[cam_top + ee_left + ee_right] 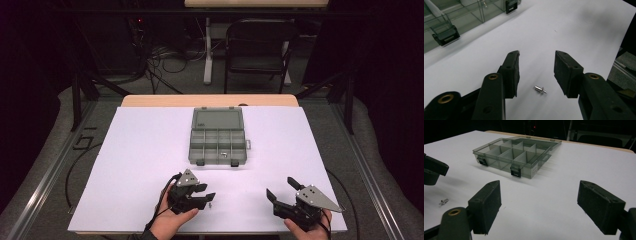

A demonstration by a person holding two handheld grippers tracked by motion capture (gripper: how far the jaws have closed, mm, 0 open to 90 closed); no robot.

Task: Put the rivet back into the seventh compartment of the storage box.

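A small silver pin (540, 89) lies on the white sheet between the jaws of my left gripper (537, 53), which is open and not touching it. From above, the pin (212, 204) sits just right of the left gripper (209, 192), near the table's front edge. My right gripper (281, 187) is open and holds nothing, at the front right. In its own view the right gripper (540, 185) points at a clear grey compartment box (516, 155) with its lid open. The pin (444, 201) and the left gripper's fingers (434, 170) show at the left there.
The box (218, 137) stands mid-table on the white sheet (145, 150), and one front compartment holds a small metal part (224, 153). Its black latches (445, 36) face the front. A folding chair (257, 50) and cables stand beyond the far edge.
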